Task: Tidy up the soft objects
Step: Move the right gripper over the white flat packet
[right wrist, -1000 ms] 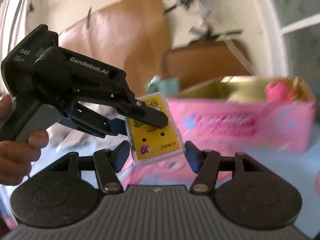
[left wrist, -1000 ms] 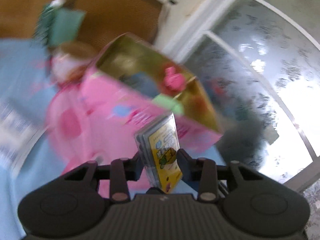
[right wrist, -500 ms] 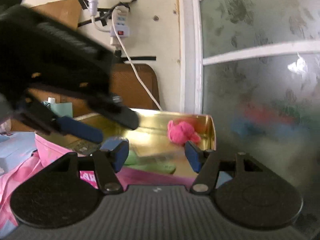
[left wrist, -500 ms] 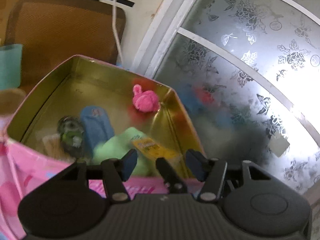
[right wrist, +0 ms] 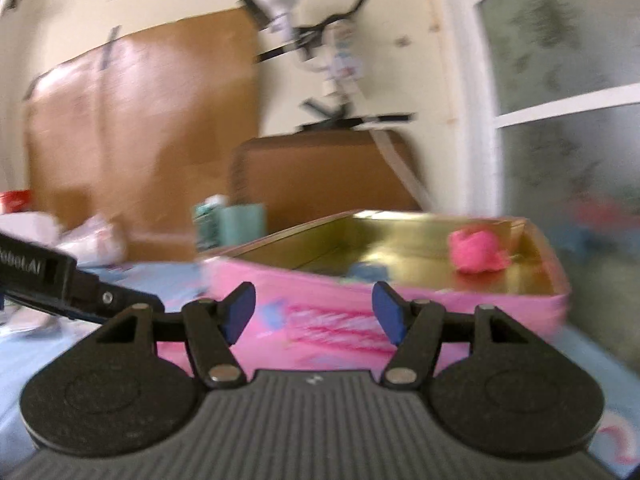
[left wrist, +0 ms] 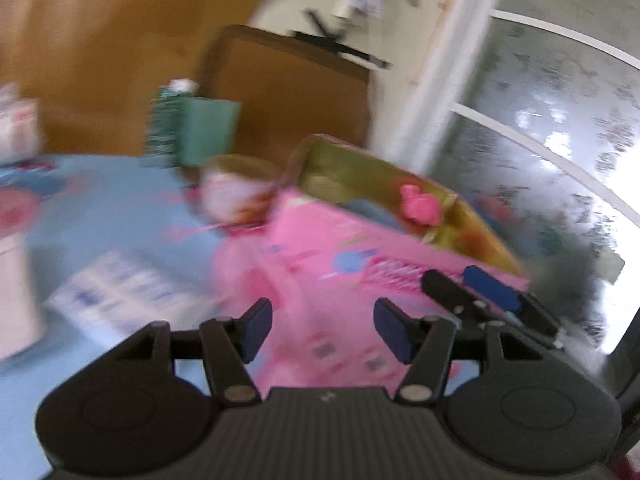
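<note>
Pink box (right wrist: pixel 360 320) ahead of both spread, empty grippers.
Left gripper (left wrist: pixel 320 330) and right gripper (right wrist: pixel 314 312) have backed off since the yellow card pack went in; "obot.AI" is legible.

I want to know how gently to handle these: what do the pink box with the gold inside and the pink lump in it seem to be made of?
The pink box with gold interior looks like thin metal tin or foil-lined card: the inner walls are shiny and reflect the lump. Blur leaves it open. The pink fuzzy lump looks like soft plush or yarn, matte with rounded, uneven edges.
</note>
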A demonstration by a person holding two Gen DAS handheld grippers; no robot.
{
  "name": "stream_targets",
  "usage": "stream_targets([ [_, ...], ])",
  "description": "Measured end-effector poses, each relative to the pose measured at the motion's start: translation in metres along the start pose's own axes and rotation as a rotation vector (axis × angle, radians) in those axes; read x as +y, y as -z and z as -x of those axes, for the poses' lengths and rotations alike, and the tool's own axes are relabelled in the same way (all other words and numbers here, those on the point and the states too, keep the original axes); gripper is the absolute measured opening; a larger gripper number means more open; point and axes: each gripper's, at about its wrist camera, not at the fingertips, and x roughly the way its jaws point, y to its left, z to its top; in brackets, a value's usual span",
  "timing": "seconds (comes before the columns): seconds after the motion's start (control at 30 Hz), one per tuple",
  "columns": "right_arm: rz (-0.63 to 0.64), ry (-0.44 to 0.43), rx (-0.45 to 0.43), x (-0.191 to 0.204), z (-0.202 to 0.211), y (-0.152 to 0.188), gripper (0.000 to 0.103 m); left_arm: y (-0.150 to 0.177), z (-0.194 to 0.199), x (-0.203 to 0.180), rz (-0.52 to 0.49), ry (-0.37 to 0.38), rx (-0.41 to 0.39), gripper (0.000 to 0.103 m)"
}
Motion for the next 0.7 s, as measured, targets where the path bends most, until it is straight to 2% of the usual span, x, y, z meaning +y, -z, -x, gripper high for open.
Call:
stream_targets([
  [0.13,0.003,-0.136,0.104,0.031,-0.017,0.002,0.067,0.015,0.03,0.049,0.094,-0.118,-0.024,0.058],
  [0.3,0.134,-0.261,0.165,0.082,-0.03,0.0,0.073,0.021,0.052,0.094,0.195,-0.211,-0.075,0.058],
  [0.4,0.207,-0.345,0.21,0.108,-0.044,0.0,0.081,0.025,0.053,0.11,0.241,-0.213,-0.091,0.061],
  [0.47,0.256,-0.373,0.231,0.123,-0.056,-0.001,0.084,0.025,0.055,0.117,0.269,-0.187,-0.11,0.064],
  [0.6,0.36,-0.381,0.245,0.147,-0.081,-0.001,0.093,0.027,0.056,0.118,0.288,-0.172,-0.116,0.068],
  [0.63,0.383,-0.37,0.265,0.151,-0.089,-0.001,0.093,0.029,0.057,0.119,0.287,-0.169,-0.117,0.069],
  [0.7,0.386,-0.383,0.375,0.155,-0.112,0.0,0.091,0.028,0.055,0.119,0.283,-0.168,-0.116,0.07],
])
